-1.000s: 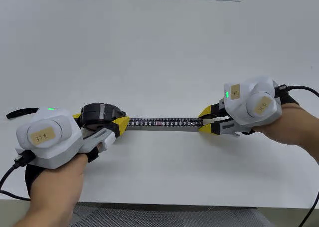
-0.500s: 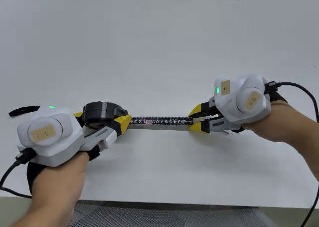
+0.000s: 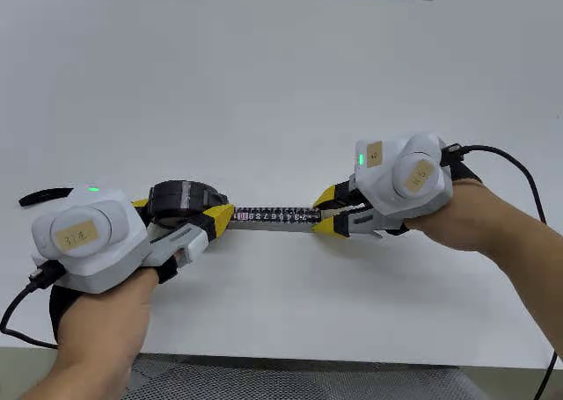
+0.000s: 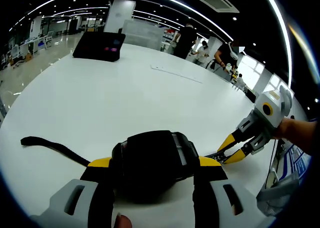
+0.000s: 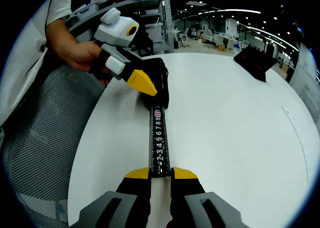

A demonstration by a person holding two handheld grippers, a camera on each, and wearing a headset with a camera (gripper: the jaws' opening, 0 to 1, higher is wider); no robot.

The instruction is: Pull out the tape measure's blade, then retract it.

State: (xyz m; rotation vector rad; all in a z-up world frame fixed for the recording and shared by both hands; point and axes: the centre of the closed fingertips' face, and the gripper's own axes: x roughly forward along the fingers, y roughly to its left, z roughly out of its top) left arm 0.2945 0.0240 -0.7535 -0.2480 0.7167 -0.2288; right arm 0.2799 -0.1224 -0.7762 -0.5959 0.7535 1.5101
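The white bench (image 3: 264, 83) carries the work near its front edge. The left gripper (image 3: 179, 214) is clamped across the black tape measure case (image 3: 180, 196), one jaw on each side. The jaws cover the case's flanks, and its lower part is cut off in the left gripper view. The right gripper (image 3: 325, 212) is closed tight on the free end of the blade (image 3: 273, 215), hiding the end hook. The blade spans the gap between the grippers; contact with the bench cannot be determined. A black strap (image 3: 40, 196) lies behind the left gripper, its attachment hidden.
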